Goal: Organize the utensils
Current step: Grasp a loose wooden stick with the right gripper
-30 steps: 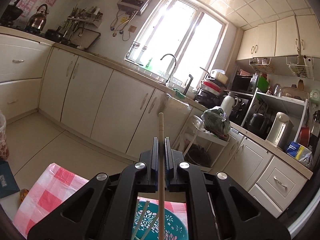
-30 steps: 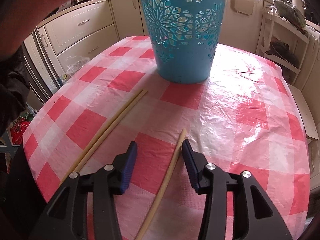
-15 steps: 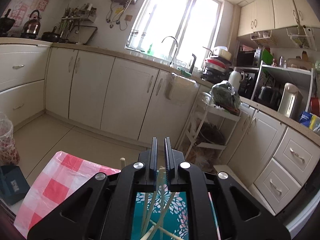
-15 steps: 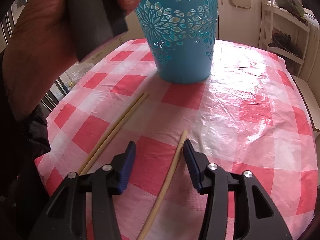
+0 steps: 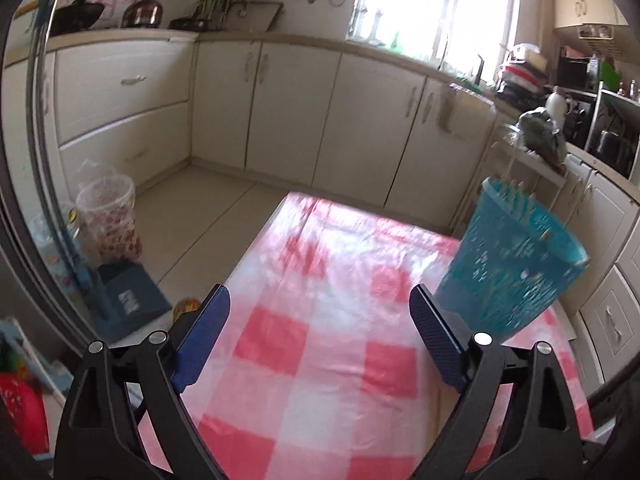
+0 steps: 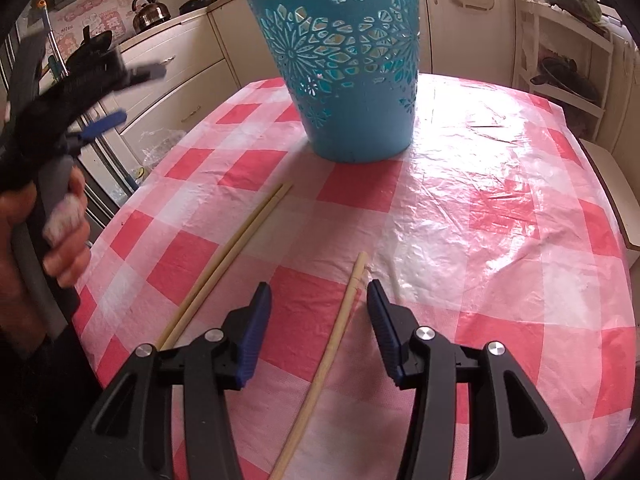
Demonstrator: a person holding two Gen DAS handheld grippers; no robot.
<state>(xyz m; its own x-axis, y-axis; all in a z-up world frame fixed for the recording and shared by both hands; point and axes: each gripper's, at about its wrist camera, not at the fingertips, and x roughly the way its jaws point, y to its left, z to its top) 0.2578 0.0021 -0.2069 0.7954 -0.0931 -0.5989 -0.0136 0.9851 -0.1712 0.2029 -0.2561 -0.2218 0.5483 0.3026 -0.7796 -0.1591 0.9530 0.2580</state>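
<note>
Three chopsticks lie loose. Right gripper [image 6: 316, 330] gapes empty astride single chopstick [image 6: 340, 320]; close next, then carry to basket [image 6: 344, 60] ahead. Left gripper [image 5: 320, 338] wide, empty.

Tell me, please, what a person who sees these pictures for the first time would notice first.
The eye goes first to the blue basket with cut-out flowers, standing at the far end of the red-and-white checked tablecloth. Next comes the single chopstick lying between the open fingers of the right gripper, with a pair of chopsticks to its left.
</note>
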